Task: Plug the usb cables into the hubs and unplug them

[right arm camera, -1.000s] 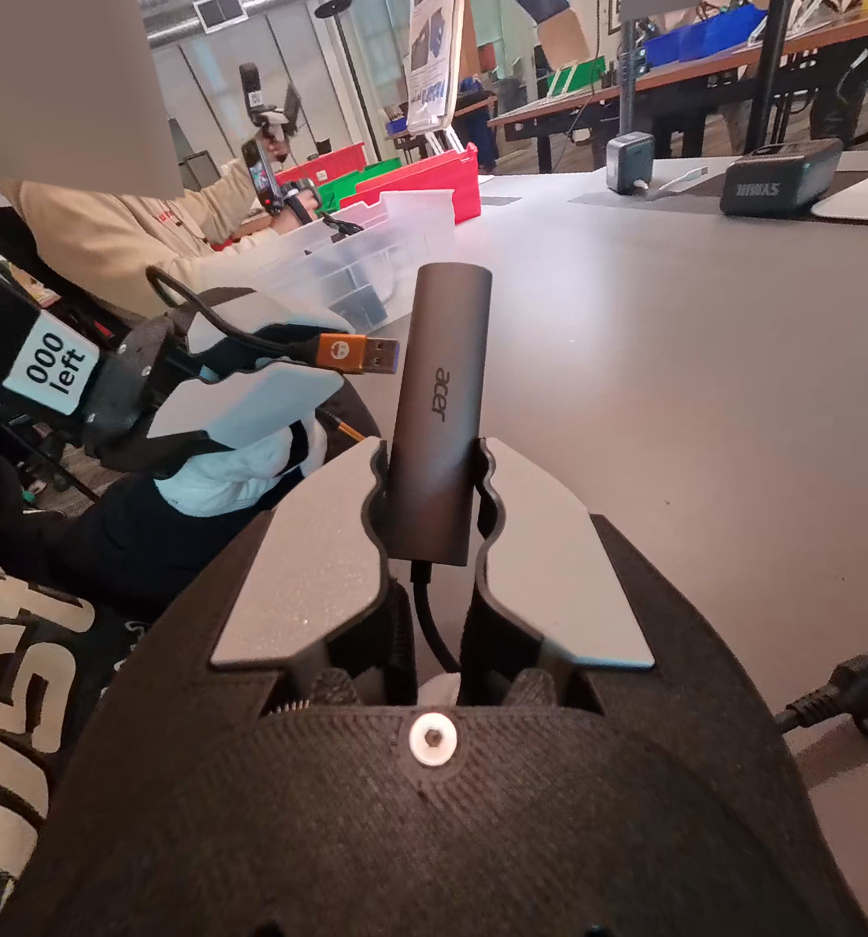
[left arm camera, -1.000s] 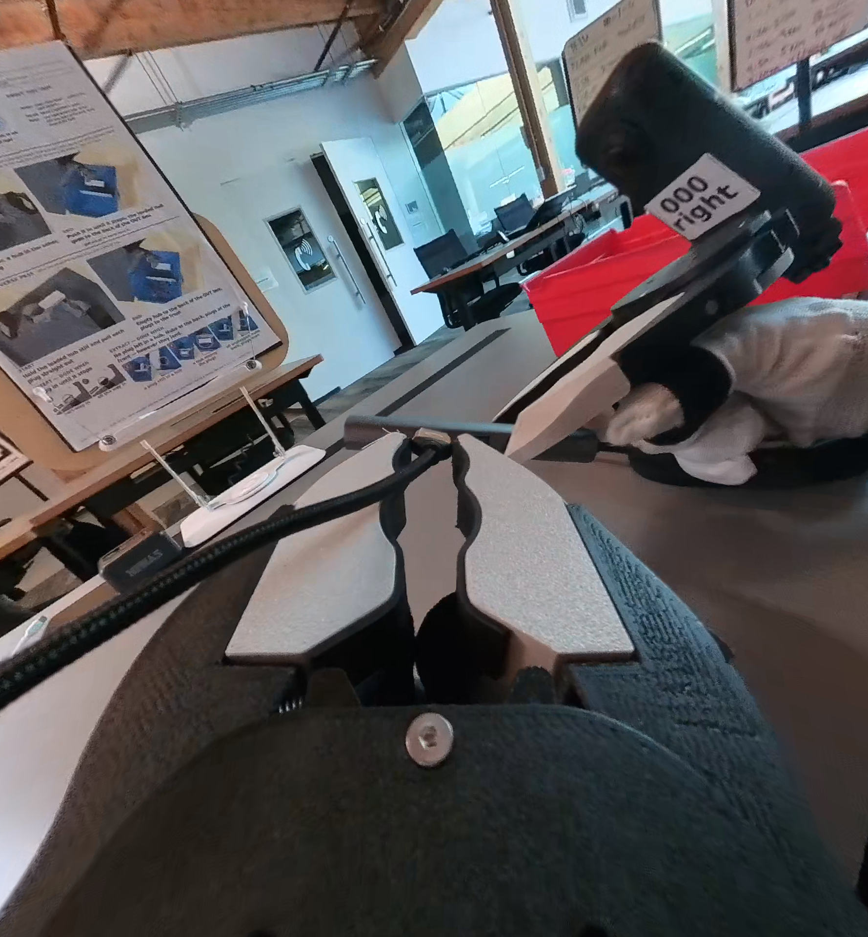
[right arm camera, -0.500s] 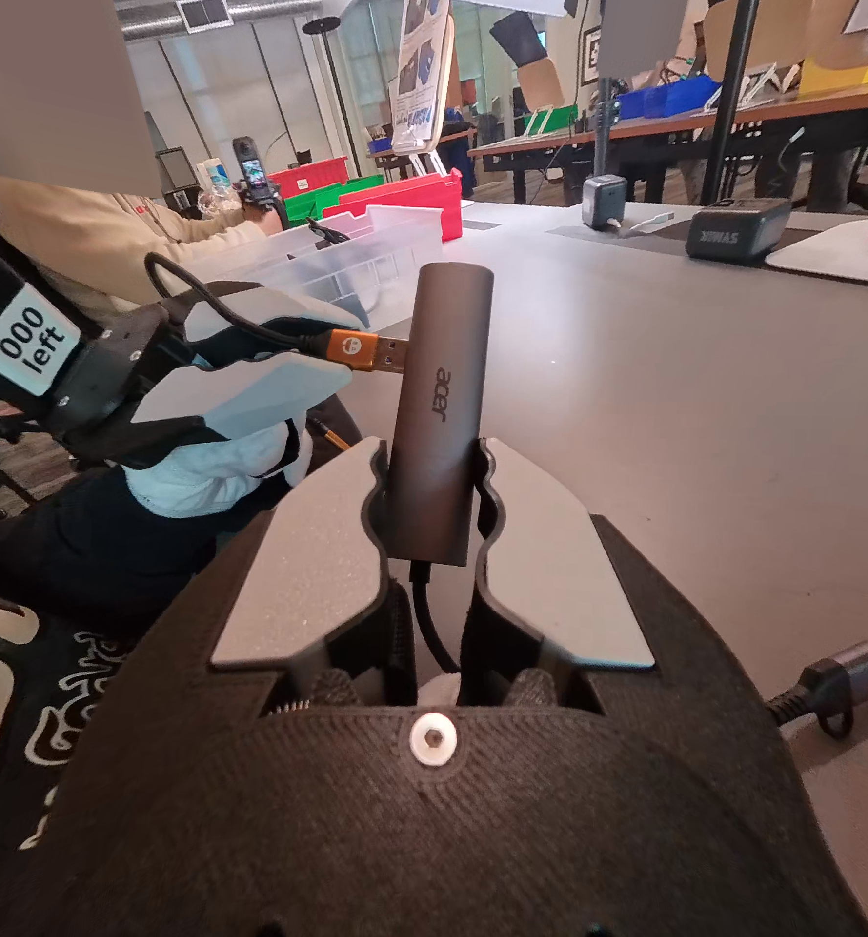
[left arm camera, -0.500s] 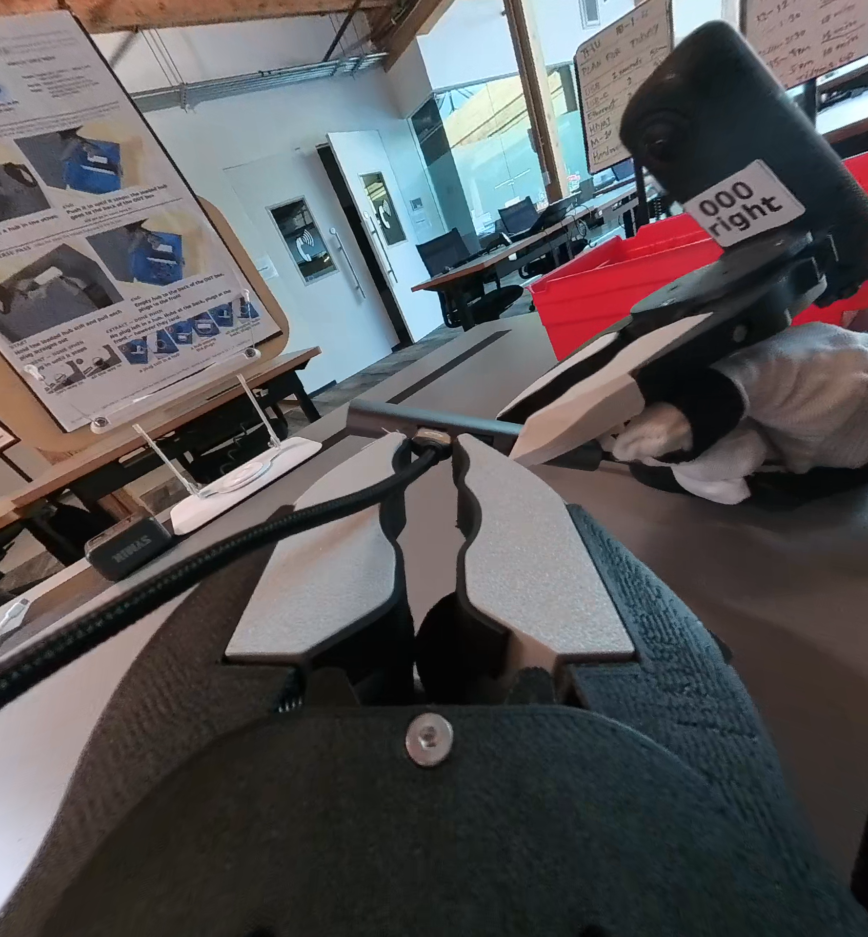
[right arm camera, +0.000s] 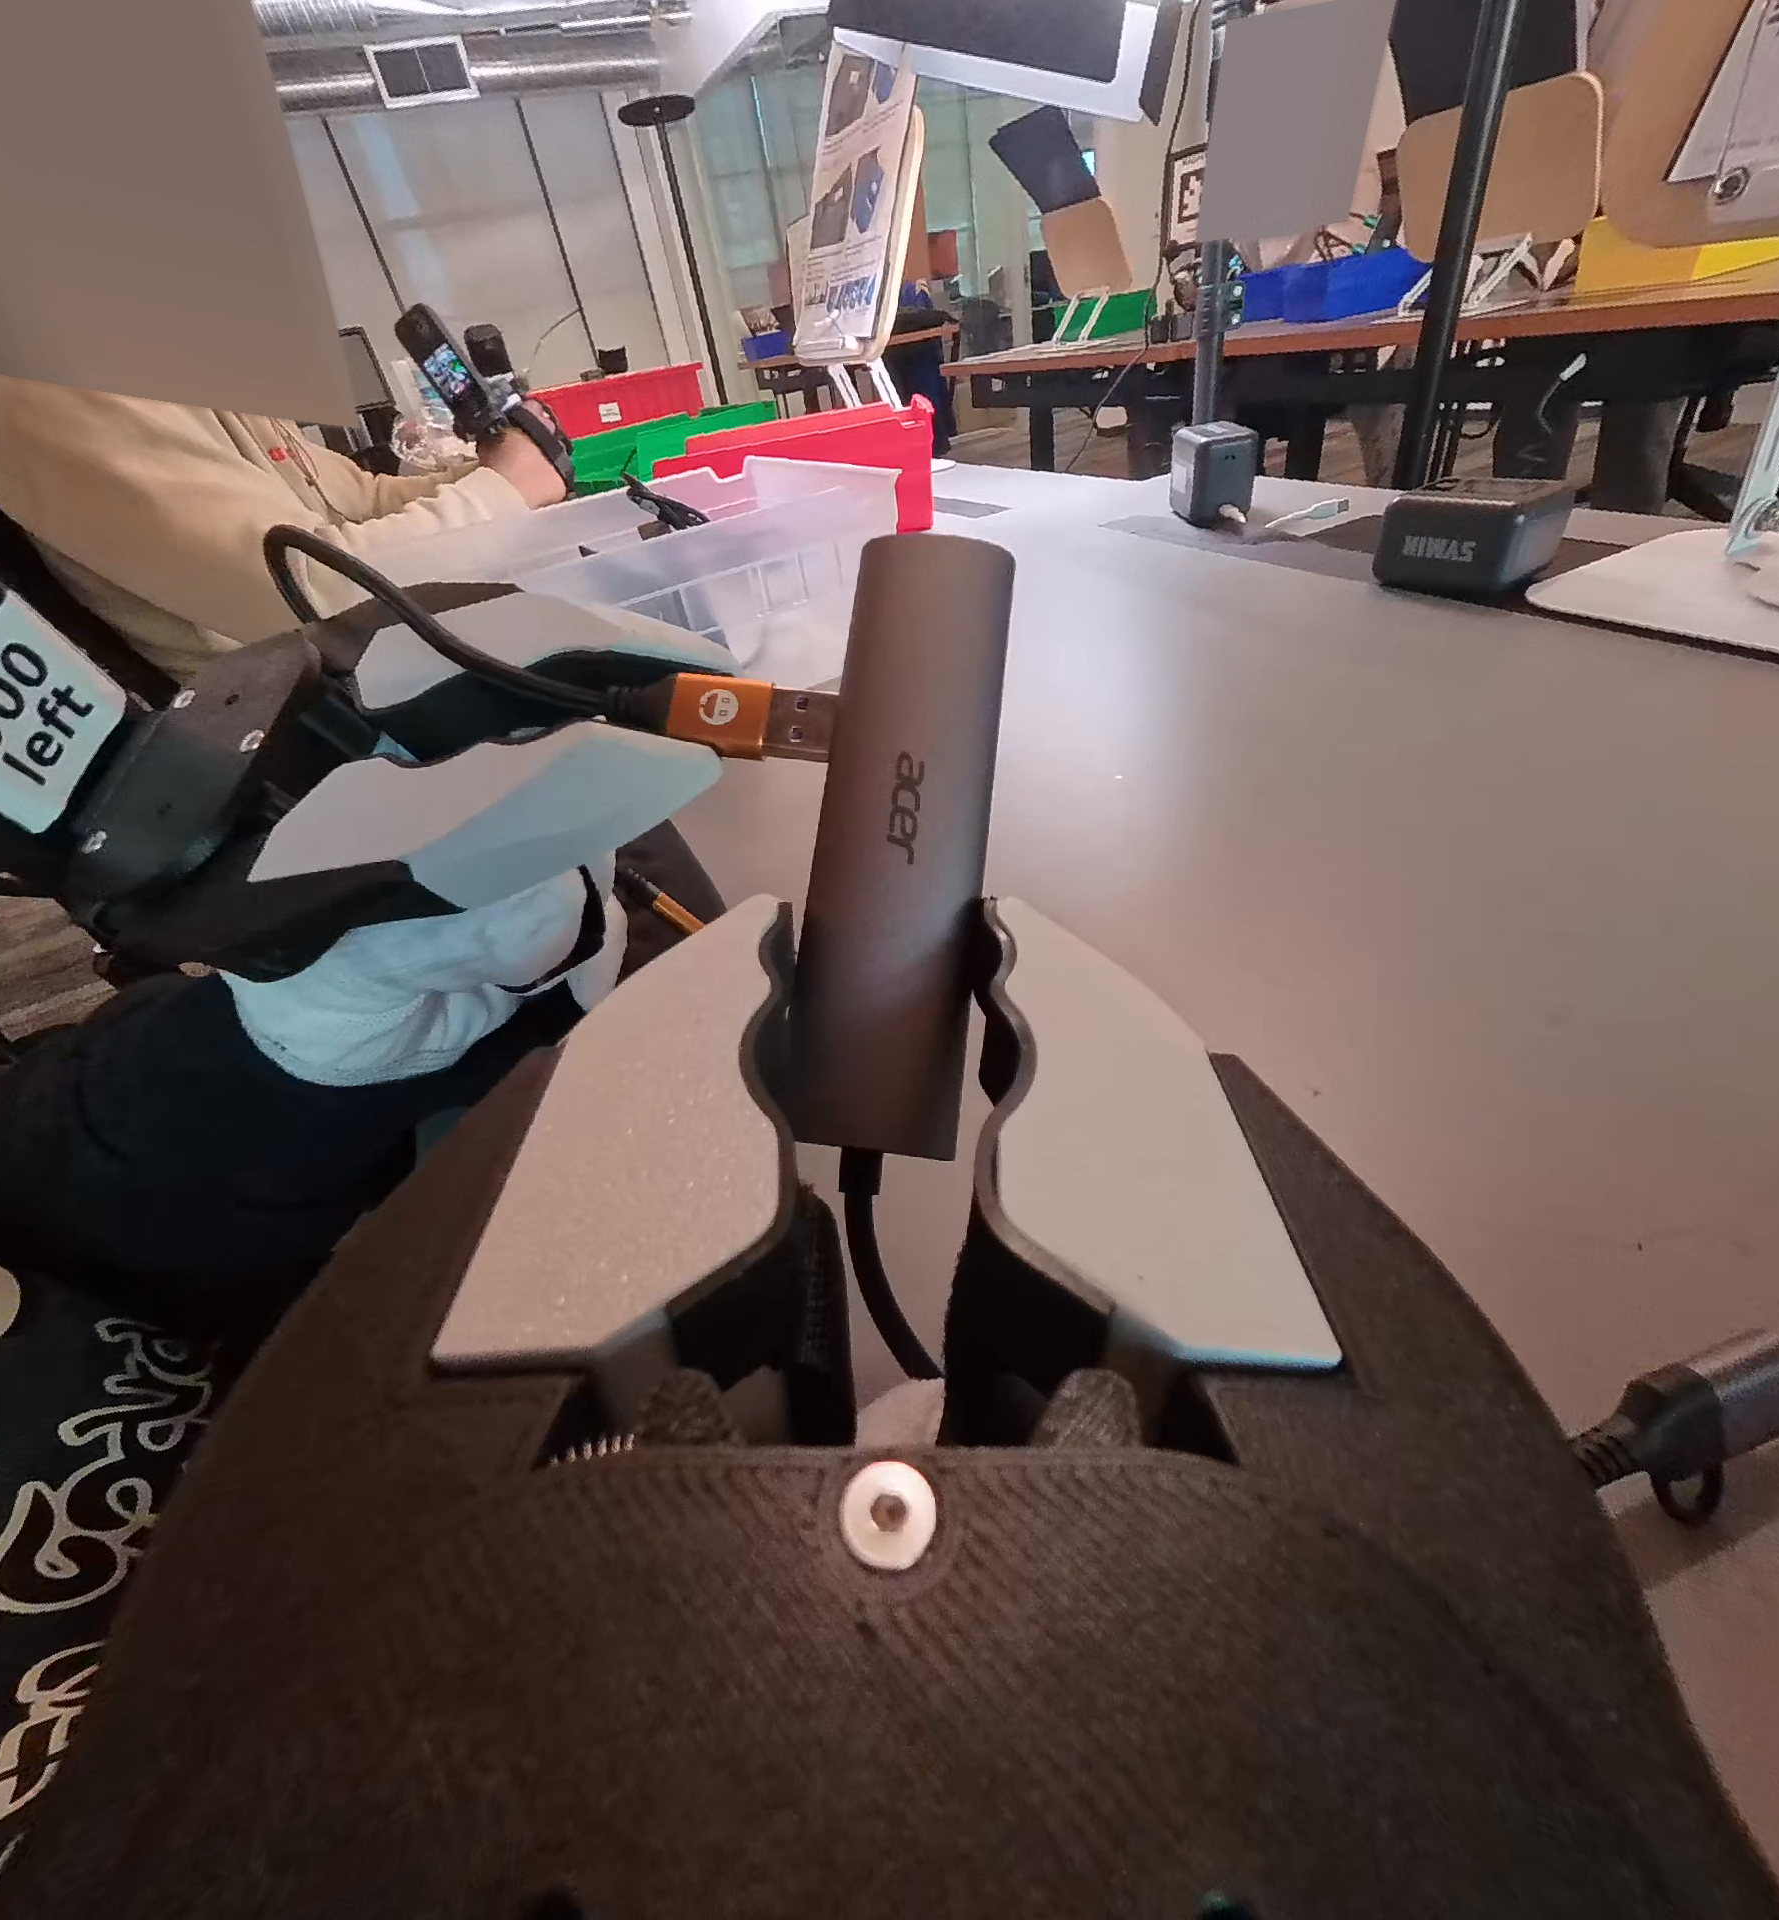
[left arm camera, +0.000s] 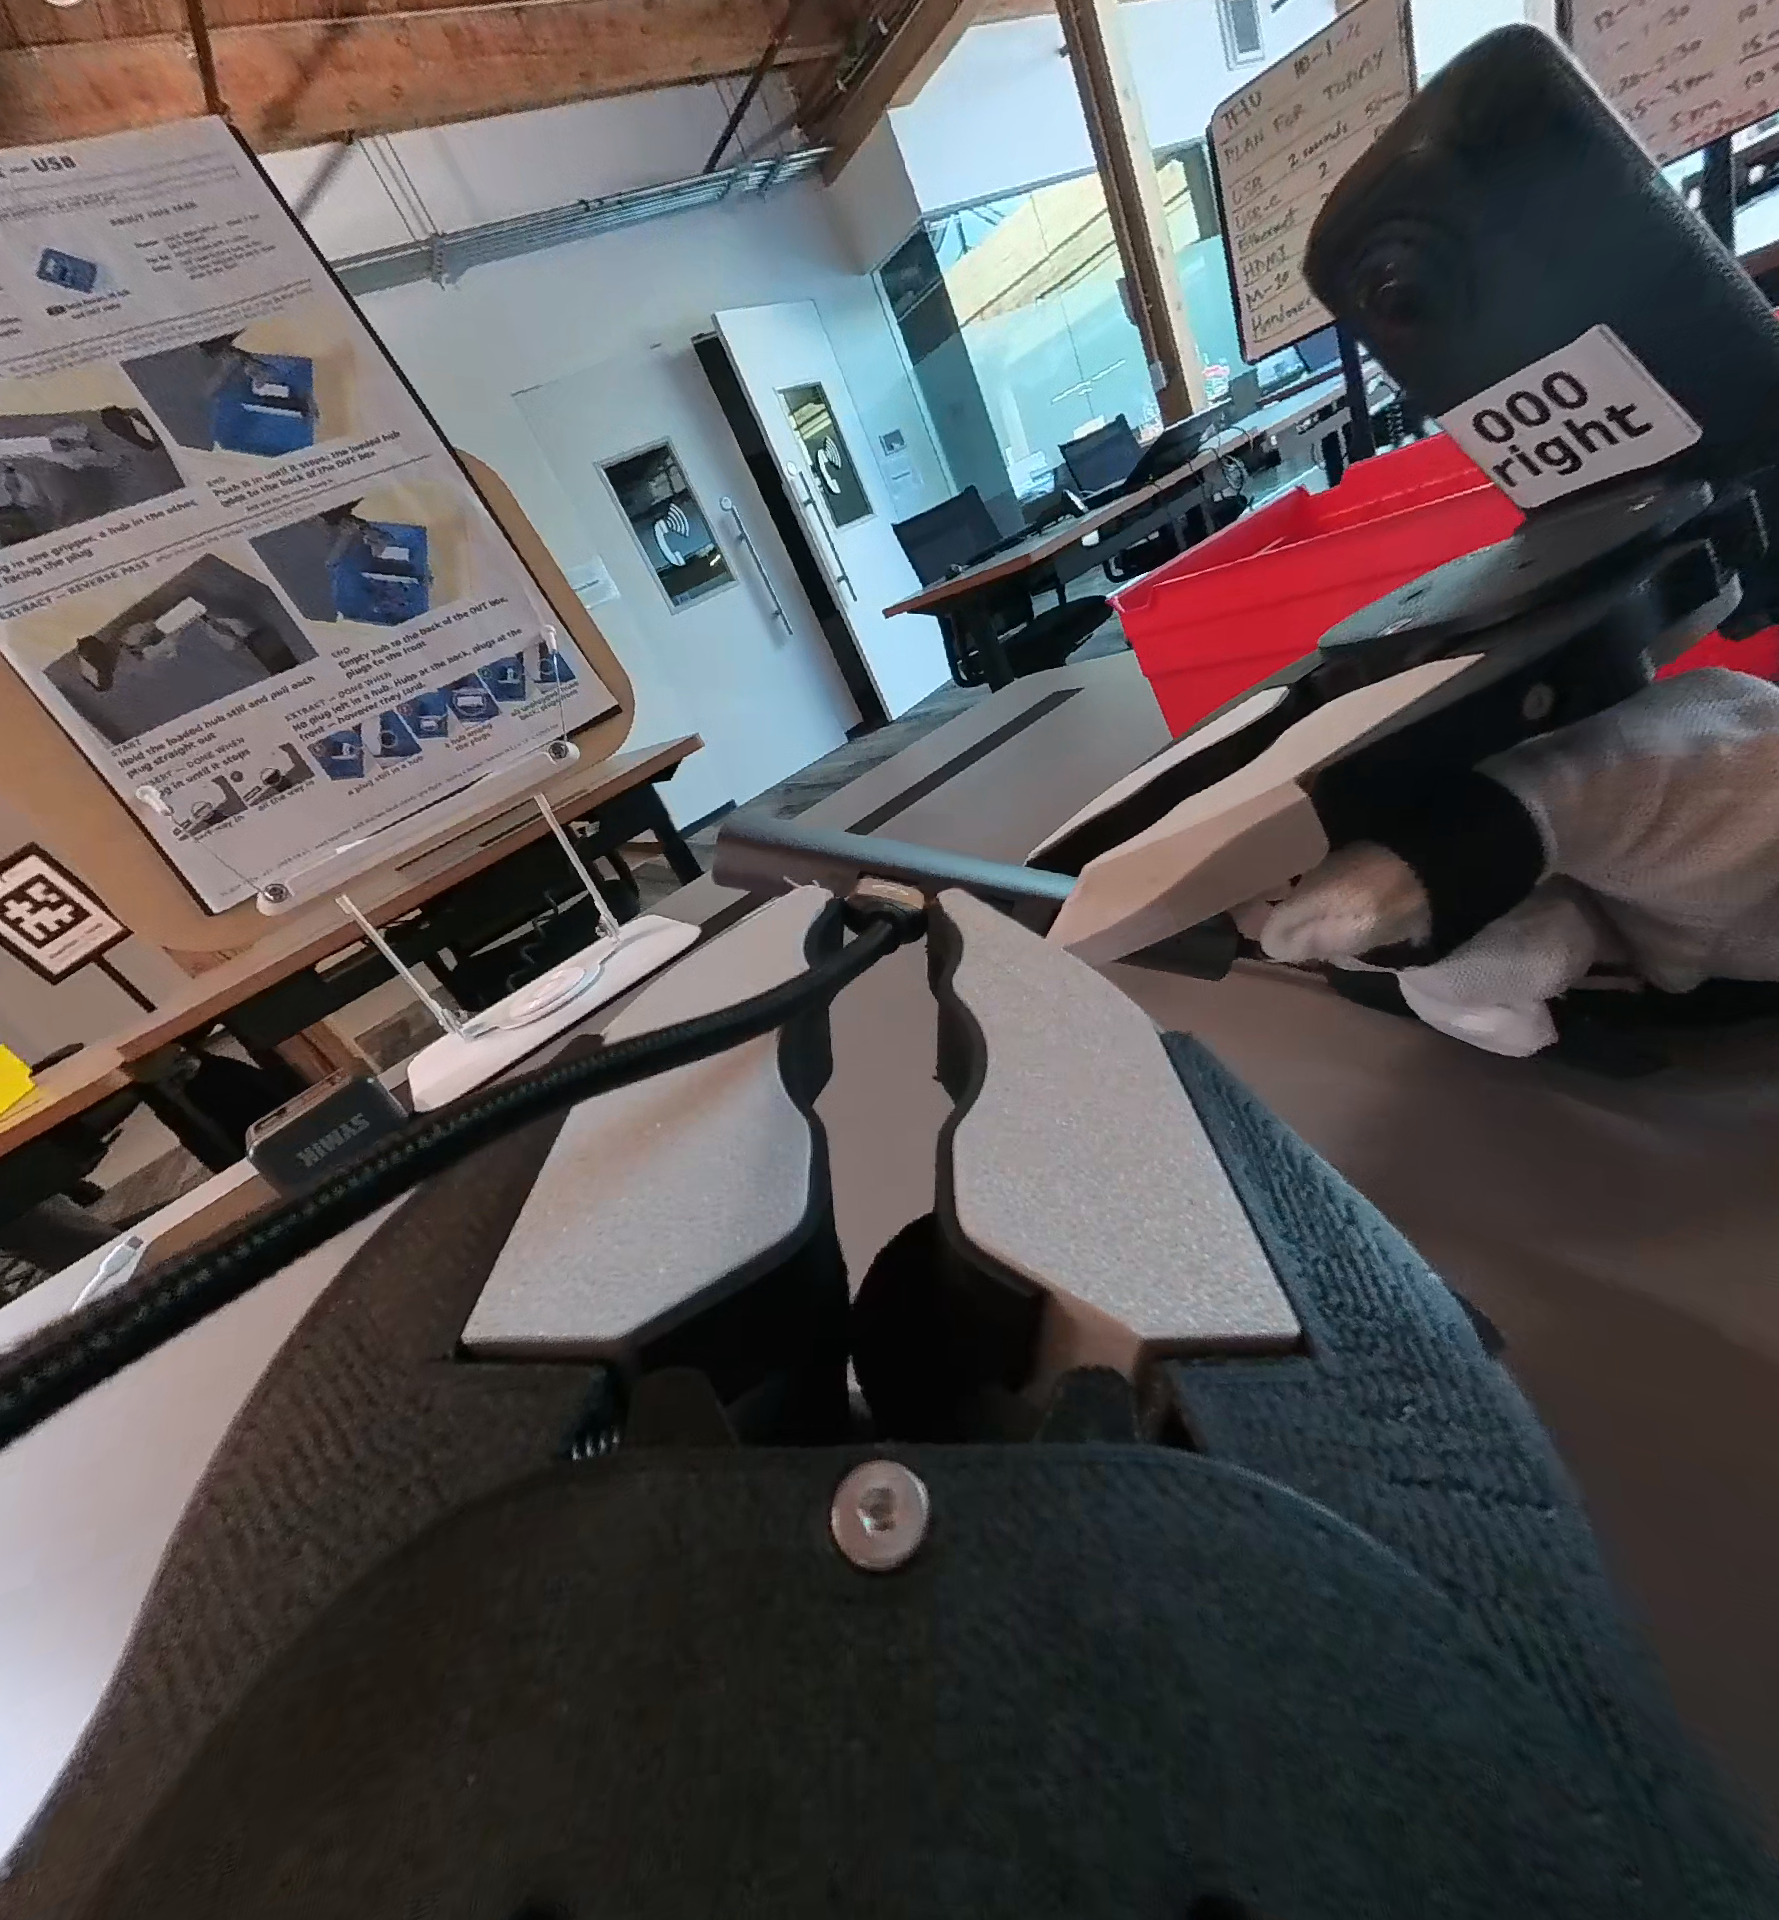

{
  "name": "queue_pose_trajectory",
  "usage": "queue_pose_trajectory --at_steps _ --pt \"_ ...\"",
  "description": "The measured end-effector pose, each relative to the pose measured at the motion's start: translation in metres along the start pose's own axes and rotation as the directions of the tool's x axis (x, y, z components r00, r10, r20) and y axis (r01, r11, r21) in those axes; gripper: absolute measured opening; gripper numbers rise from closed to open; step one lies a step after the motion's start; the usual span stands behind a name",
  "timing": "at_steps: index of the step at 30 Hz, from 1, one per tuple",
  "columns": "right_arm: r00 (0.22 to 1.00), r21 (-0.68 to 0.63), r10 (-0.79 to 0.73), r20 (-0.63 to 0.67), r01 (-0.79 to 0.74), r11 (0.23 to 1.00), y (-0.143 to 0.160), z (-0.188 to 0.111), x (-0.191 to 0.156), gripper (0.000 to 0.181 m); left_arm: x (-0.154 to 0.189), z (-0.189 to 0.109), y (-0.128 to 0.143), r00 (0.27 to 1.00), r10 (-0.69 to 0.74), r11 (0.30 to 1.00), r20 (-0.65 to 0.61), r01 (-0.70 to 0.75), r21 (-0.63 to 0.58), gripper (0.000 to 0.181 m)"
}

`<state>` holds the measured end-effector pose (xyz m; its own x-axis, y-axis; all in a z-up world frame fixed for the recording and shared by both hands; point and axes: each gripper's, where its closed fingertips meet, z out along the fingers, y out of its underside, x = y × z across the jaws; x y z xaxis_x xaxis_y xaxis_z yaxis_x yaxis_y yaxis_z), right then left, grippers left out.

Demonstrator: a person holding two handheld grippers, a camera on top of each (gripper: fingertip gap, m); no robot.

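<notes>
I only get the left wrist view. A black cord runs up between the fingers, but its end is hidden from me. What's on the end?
Observer: An orange plug with a bare metal tip. The right wrist view shows it side on.
Operator: Is it inside that grey stick?
Observer: Only partly, at most. The tip meets the side of the hub, but much of the metal is exposed.
Operator: How is the stick being held?
Observer: The right gripper has its fingers closed on the hub's lower end, and the hub's own black cord trails down between them.
</notes>
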<state>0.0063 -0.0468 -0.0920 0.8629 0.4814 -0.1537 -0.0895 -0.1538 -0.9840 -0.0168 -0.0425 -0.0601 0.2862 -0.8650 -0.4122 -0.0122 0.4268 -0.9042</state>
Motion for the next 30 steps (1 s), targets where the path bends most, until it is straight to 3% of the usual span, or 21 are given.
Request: queue_pose_trajectory --at_steps 9,18,24,30 --pt "1.0 0.001 -0.011 0.01 0.011 1.0 0.001 0.0 -0.002 0.033 0.0 0.001 0.002 1.0 -0.008 1.0 -0.005 0.008 -0.012 0.014" --pt "0.988 0.018 -0.148 -0.051 0.149 0.989 -0.001 -0.002 -0.005 0.034 0.0 -0.001 0.001 0.996 -0.083 0.996 -0.043 0.083 -0.014 0.014" --pt "0.989 0.046 -0.147 -0.029 0.148 0.988 -0.005 -0.004 -0.008 0.034 0.002 -0.002 -0.003 1.0 0.007 1.0 -0.013 -0.007 -0.001 0.014" --pt "0.984 0.039 -0.177 -0.019 0.178 0.983 -0.003 -0.003 -0.012 0.035 0.001 -0.003 -0.005 0.987 -0.139 0.989 -0.076 0.141 0.032 0.014"
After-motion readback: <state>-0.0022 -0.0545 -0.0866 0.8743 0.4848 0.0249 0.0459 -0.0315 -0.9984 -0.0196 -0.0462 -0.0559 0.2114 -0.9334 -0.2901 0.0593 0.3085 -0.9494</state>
